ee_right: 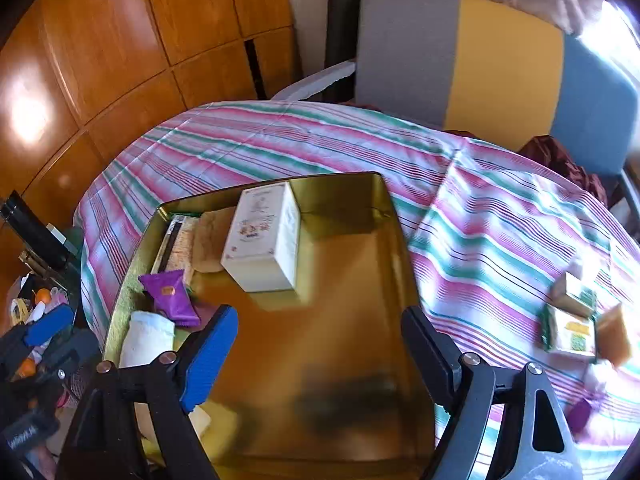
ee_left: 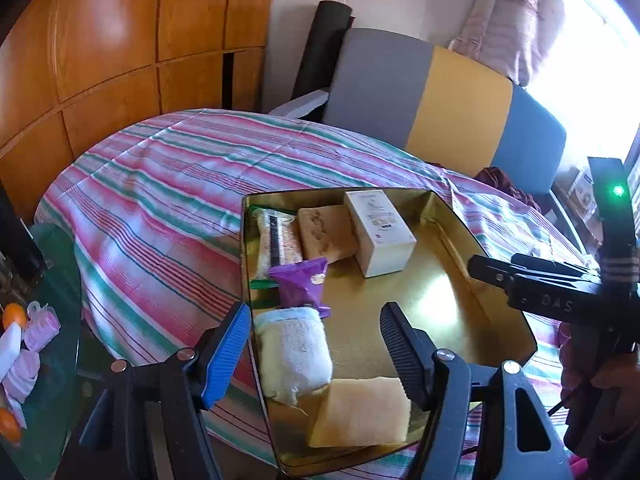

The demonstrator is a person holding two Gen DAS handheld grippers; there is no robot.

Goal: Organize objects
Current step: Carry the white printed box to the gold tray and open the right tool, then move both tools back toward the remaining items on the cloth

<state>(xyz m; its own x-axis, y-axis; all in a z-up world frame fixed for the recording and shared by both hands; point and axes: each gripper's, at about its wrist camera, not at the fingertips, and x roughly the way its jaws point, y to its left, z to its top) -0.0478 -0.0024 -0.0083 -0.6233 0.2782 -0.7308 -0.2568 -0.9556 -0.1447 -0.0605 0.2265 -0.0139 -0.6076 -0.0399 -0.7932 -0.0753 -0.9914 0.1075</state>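
Observation:
A gold tin tray [ee_left: 460, 280] [ee_right: 360, 280] lies on the striped tablecloth [ee_left: 160, 200]. Along its left side sit a white box [ee_left: 380, 232] [ee_right: 264, 240], a tan packet [ee_left: 326, 234], a long snack bar [ee_left: 276, 240], a purple packet [ee_left: 302, 286] [ee_right: 172, 296], a white packet [ee_left: 294, 354] and a yellow packet [ee_left: 362, 412]. My left gripper [ee_left: 314, 344] is open above the white packet, straddling the tray's left rim. My right gripper [ee_right: 320, 344] is open and empty over the tray's bare floor; it also shows in the left wrist view as the right gripper [ee_left: 540, 284].
Several small packets [ee_right: 572, 328] and a purple one [ee_right: 580, 416] lie on the cloth right of the tray. A grey, yellow and blue chair [ee_left: 440, 100] stands behind the table. A glass side table [ee_left: 40, 360] with oranges is at the left, and wooden cabinets [ee_left: 120, 40] rise behind it.

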